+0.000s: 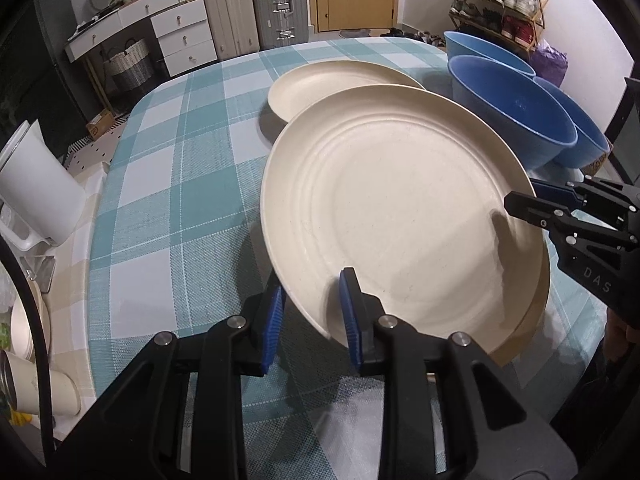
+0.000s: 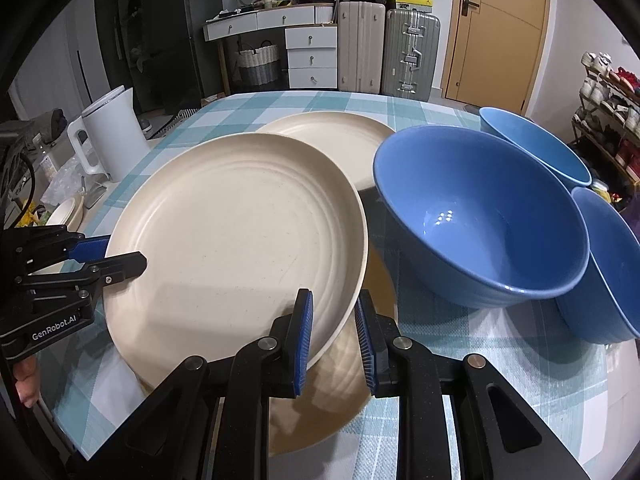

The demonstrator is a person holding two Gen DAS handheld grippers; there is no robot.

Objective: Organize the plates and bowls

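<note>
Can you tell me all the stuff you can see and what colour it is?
plates: three, cream; one lifted, one under it, one behind
bowls: three, blue, right side of table
tablecloth: one, teal and white check
kettle: one, white, left table edge
suitcases: two, beige and grey, far wall
left hand-held gripper: black and blue, around lifted plate's rim
right hand-held gripper: same, opposite rim

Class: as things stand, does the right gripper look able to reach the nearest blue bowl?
Probably not yet: the right gripper straddles the top plate rim. Otherwise the nearest bowl sits unobstructed just to its right.
</note>
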